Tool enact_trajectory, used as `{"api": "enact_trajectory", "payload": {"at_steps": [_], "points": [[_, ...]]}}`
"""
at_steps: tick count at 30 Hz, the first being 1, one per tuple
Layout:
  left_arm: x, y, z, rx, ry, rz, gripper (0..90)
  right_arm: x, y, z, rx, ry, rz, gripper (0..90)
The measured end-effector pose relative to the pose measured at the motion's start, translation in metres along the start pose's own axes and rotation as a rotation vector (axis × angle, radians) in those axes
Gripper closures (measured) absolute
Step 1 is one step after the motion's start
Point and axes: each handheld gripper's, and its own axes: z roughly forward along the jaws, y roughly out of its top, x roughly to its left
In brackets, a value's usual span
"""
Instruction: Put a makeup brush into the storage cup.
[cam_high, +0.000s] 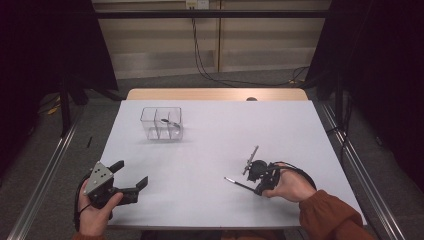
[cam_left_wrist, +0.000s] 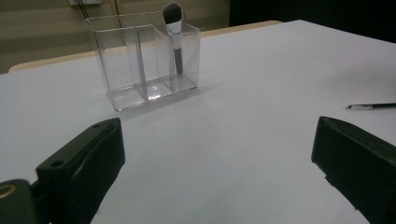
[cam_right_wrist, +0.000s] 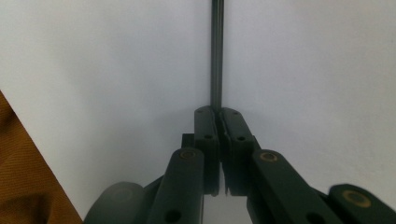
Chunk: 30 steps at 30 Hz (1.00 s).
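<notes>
From the high view, you are keeping both hands low at the near edge of the white table (cam_high: 210, 125). Your left gripper (cam_high: 131, 176) is resting at the near left corner with its jaws spread wide and nothing between them, its grey three-cornered plate facing up. Your right gripper (cam_high: 255, 186) is lying near the right side of the table, pointing toward the left, and its jaws are clamping the thin dark brush (cam_high: 239, 184). The brush is sticking out to the left of the jaws, lying close to the tabletop, with its pale tip farthest from your hand. A second slim stick-like piece is rising from the top of that gripper; you cannot tell from here what it is. The clear organizer (cam_high: 162, 123) is standing well apart from both grippers, toward the far left of the table, and a dark-headed makeup brush (cam_high: 169, 121) is standing inside it.

In the left gripper view, your two black jaws are standing far apart at the bottom corners, released and gripping nothing. The organizer (cam_left_wrist: 145, 60) is sitting ahead on the table, showing three compartments, and the makeup brush (cam_left_wrist: 174, 32) is standing upright in the right-hand one, bristles up. At the right edge, the tip of the thin brush (cam_left_wrist: 371, 106) is lying just above the table surface.

In the right gripper view, your jaws are pressing together on the thin brush (cam_right_wrist: 216, 51), whose handle is running straight up from between the pads over the white table (cam_right_wrist: 317, 70). An orange sleeve (cam_right_wrist: 23, 172) is showing at the lower left.
</notes>
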Motion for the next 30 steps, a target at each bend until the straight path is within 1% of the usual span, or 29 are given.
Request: {"api": "enact_trajectory", "payload": {"at_steps": [4, 7, 10, 12, 15, 18, 20, 21, 23, 25, 26, 28, 30], "points": [[-0.001, 0.000, -0.001, -0.008, 0.004, -0.008, 2.7, -0.002, -0.004, 0.000, -0.027, 0.008, 0.013, 86.6], [0.000, 0.000, -0.001, -0.004, 0.002, 0.001, 2.7, -0.003, -0.006, -0.001, -0.042, 0.018, 0.018, 86.6], [0.000, 0.000, -0.001, -0.006, -0.004, 0.001, 2.7, -0.005, -0.007, -0.002, -0.048, 0.033, 0.031, 86.6], [0.000, 0.000, -0.001, -0.007, -0.004, 0.000, 2.7, -0.006, -0.008, -0.003, -0.062, 0.038, 0.038, 86.6], [0.000, 0.000, -0.001, -0.004, 0.000, 0.000, 2.7, -0.006, -0.010, -0.007, -0.093, 0.036, 0.053, 86.6], [0.000, 0.000, -0.001, -0.006, -0.005, 0.000, 2.7, -0.008, -0.012, -0.009, -0.137, 0.047, 0.072, 86.6], [0.000, 0.000, -0.001, -0.004, 0.001, 0.000, 2.7, -0.008, -0.014, -0.009, -0.163, 0.046, 0.082, 86.6], [0.000, 0.000, -0.001, -0.004, -0.001, 0.000, 2.7, -0.009, -0.016, -0.008, -0.167, 0.063, 0.088, 86.6], [0.000, 0.000, -0.001, -0.003, 0.003, -0.005, 2.7, -0.009, -0.018, -0.006, -0.182, 0.059, 0.095, 86.6], [0.000, 0.000, -0.001, -0.002, 0.001, -0.001, 2.7, -0.010, -0.020, -0.005, -0.206, 0.063, 0.107, 86.6], [0.000, 0.000, -0.001, -0.001, 0.001, 0.001, 2.7, -0.010, -0.022, -0.005, -0.229, 0.063, 0.109, 86.6], [0.000, 0.000, -0.001, -0.001, 0.001, 0.000, 2.7, -0.011, -0.024, -0.004, -0.256, 0.076, 0.118, 86.5], [0.000, 0.000, -0.001, -0.001, 0.000, -0.001, 2.7, -0.011, -0.026, -0.002, -0.275, 0.072, 0.124, 86.5]]}}
